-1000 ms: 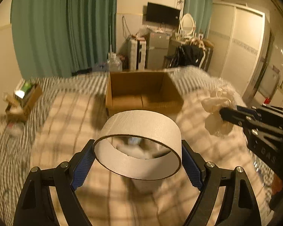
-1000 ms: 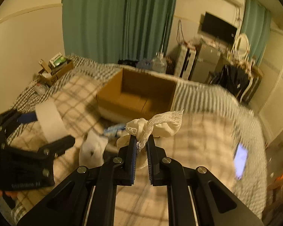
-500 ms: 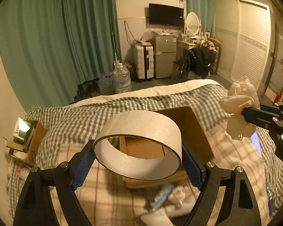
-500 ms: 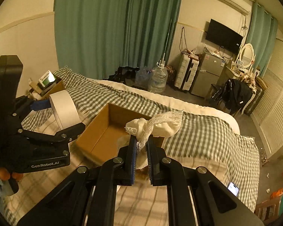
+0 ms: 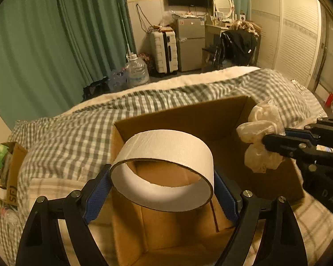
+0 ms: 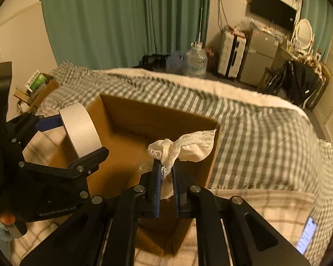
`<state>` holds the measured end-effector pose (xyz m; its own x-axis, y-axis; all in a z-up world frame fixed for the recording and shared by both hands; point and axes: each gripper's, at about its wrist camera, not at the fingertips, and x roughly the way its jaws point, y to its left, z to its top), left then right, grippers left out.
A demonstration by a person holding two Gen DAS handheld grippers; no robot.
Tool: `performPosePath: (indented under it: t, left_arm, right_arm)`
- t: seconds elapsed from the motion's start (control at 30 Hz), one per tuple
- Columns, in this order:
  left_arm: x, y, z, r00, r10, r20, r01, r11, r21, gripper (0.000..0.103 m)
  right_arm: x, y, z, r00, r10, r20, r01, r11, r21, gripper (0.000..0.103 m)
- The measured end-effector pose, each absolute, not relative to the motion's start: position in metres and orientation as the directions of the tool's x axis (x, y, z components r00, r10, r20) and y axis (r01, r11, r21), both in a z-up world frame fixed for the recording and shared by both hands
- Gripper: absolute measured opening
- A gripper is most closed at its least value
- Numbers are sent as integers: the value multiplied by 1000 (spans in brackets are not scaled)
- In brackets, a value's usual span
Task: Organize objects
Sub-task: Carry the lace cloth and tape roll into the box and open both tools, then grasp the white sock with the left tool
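The left tool (image 5: 162, 197) grips a wide white tape roll (image 5: 164, 168) between its blue pads, which press on the two outer sides of the ring. The roll hangs in the air above the left part of the open cardboard box (image 5: 199, 115). The right tool (image 6: 166, 186) is closed on a bundle of white lace cloth (image 6: 184, 147), and the cloth stands up from the jaws above the right part of the same box (image 6: 144, 113).

The box stands on the bed with the checked cover (image 6: 255, 133). Its inside looks bare as far as I can see, although the tools hide some of the floor. So I judge that the carrying is almost done, and what is left is to lower both things and release them in the box. A phone (image 6: 306, 235) lies on the bed at the near right, and a small carton with packets (image 5: 8, 170) is at the far left; if they also belong to the task I cannot tell.

One second ago the box was farther away, beyond both tools. Half a second ago it was closer but not yet under them. Now both tools are over its opening, with the same grip on the roll and the cloth.
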<state>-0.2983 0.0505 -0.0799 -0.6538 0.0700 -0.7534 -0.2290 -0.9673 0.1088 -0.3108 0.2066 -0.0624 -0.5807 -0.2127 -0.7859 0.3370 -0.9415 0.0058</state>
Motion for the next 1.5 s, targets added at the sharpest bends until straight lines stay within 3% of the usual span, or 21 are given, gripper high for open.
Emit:
performPosePath:
  t: [0.1, 0.17, 0.23, 0.3, 0.47, 0.67, 0.83, 0.97, 1.13, 1.5]
  left_arm:
    - [-302, 53, -88, -652, 83, -754, -231, -969, 93, 89]
    - [-304, 53, -91, -640, 84, -764, -231, -969, 87, 91]
    - [-305, 53, -91, -620, 87, -780, -232, -970, 76, 98]
    - [-301, 50, -86, -614, 101, -782, -231, -971, 56, 101]
    - [-275, 37, -52, -640, 80, -764, -192, -980, 58, 103]
    - [-215, 21, 13, -709, 77, -701, -162, -985, 57, 103]
    - [-158, 10, 60, -768, 82, -635, -146, -988, 49, 103]
    - [-114, 9, 76, -798, 55, -600, -122, -990, 72, 103]
    - [-77, 12, 53, -790, 37, -612, -114, -990, 88, 103]
    - [-60, 18, -96, -650, 36, -759, -62, -998, 6, 103]
  right_arm:
    - [-314, 207, -71, -597, -215, -773, 346, -938, -7, 9]
    - [-312, 207, -70, -611, -218, -761, 348, -938, -10, 16]
    - [-308, 208, -65, -622, -221, -751, 340, -940, -6, 41]
    - [-302, 211, -56, -635, -218, -742, 326, -945, -1, 57]
    - [-280, 222, -20, -671, -189, -717, 298, -954, -28, 58]
    - [-222, 236, 46, -743, -130, -656, 246, -965, -88, 66]
    - [-161, 239, 89, -790, -113, -603, 230, -966, -121, 81]
    - [-115, 245, 107, -815, -107, -569, 220, -966, -133, 85]
    - [-77, 253, 93, -815, -97, -571, 209, -969, -134, 85]
    - [-57, 251, -16, -774, -87, -627, 171, -982, -75, 85]
